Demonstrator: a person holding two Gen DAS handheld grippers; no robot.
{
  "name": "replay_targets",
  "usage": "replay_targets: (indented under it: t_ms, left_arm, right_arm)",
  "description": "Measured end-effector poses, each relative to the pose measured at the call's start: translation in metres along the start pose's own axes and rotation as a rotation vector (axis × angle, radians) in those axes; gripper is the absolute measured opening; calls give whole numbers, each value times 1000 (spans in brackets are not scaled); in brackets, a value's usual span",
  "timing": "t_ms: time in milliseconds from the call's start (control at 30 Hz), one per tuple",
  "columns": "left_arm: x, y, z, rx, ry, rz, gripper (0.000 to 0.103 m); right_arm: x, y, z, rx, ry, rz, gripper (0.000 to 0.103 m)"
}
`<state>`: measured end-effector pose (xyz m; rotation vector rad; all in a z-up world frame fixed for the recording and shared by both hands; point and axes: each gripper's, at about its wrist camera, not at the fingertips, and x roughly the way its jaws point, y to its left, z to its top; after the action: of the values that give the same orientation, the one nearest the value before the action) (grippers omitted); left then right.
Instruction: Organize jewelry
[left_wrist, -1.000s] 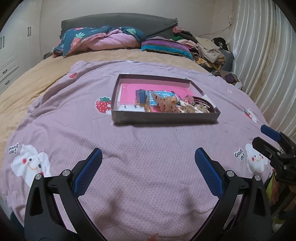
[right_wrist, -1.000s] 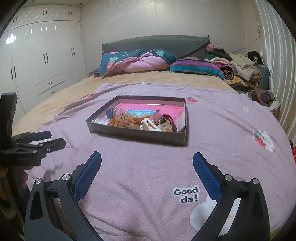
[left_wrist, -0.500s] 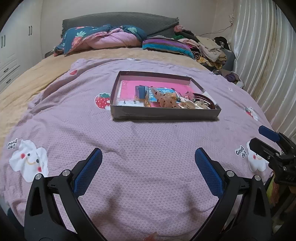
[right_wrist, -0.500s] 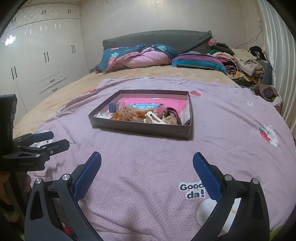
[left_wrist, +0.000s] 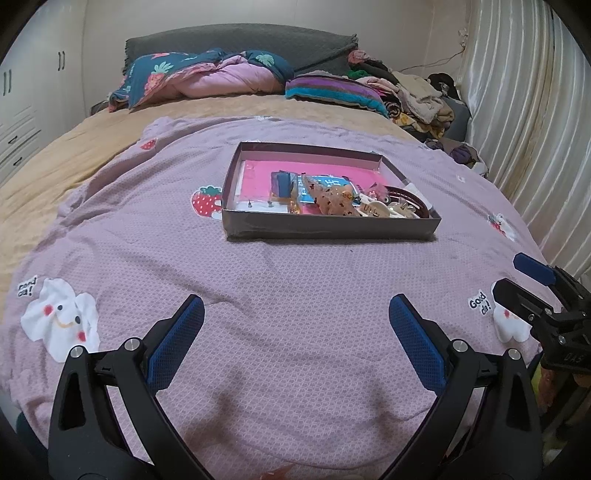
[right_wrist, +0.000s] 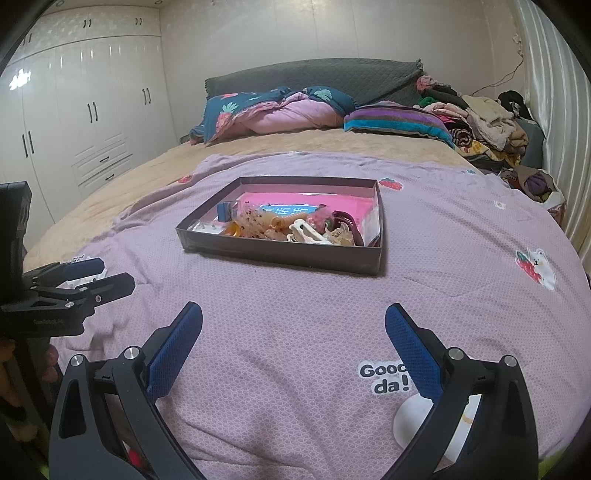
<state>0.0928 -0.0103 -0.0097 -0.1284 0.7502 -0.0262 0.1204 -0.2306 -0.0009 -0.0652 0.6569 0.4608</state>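
- Left gripper (left_wrist: 295, 325) and right gripper (right_wrist: 293, 325): jaws wide apart, empty, well short of the box (left_wrist: 328, 223).
- Jewelry pile (right_wrist: 295, 227) sits in the box on the bed (right_wrist: 295, 332).
- Approach from above and single out one top piece; the pile is tangled.

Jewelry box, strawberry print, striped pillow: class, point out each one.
Jewelry box (left_wrist: 328, 224), left wrist view, front wall.
Strawberry print (left_wrist: 205, 201), left wrist view, red body, left of the box.
Striped pillow (right_wrist: 395, 124), right wrist view, middle stripes.

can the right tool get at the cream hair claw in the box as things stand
Probably yes: the right tool is open and empty, the box has no lid, and the cream hair claw lies on top near its front wall.
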Motion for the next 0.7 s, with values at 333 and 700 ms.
replay_targets:
  t_ms: [333, 700]
  left_arm:
    - [-1, 1, 0, 1, 2, 11, 94]
    - [-2, 2, -1, 1, 3, 18, 94]
  right_arm:
    - [0, 0, 0, 1, 0, 0, 99]
    - [0, 0, 0, 1, -1, 0, 99]
